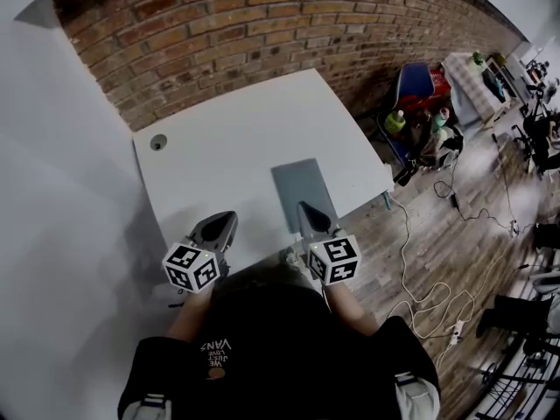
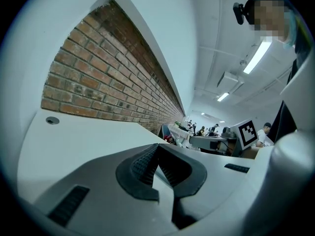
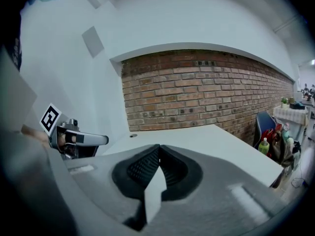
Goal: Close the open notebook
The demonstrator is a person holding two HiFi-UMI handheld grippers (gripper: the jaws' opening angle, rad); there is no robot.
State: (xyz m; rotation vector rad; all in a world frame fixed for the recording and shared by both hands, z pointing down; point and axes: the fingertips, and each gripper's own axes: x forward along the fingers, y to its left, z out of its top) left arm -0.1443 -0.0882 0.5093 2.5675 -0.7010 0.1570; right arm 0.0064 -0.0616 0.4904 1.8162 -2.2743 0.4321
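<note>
1. Nearest the person, low in the middle of the head view, the left gripper [image 1: 229, 218] is clenched. Its own view shows the ribbed pads meeting at the tip [image 2: 157, 146] with nothing between them.
2. Just to its right, the right gripper [image 1: 304, 206] is clenched too, and its pads [image 3: 147, 167] meet at the tip with nothing held.
3. The flat grey rectangular notebook [image 1: 302, 182] shows one plain cover and no spread pages, so the closing looks done. The step in hand is probably to clear away.
4. To do that well, lift the right gripper before drawing it back, so the tip does not catch the near edge and flip or slide the cover. If the cover springs up, one light press with the closed tip near the free edge should settle it. Opening the jaws is not called for.
5. The notebook lies in the centre of the frame, directly ahead of the right gripper. That gripper's tip overlaps the notebook's near edge, and whether they touch cannot be told. The left gripper sits well to the notebook's lower left, apart from it.
6. Farther off, the white tabletop [image 1: 227, 138] has a round cable hole [image 1: 157, 142] at its upper left, and a red brick wall [image 1: 262, 16] stands behind it.
</note>
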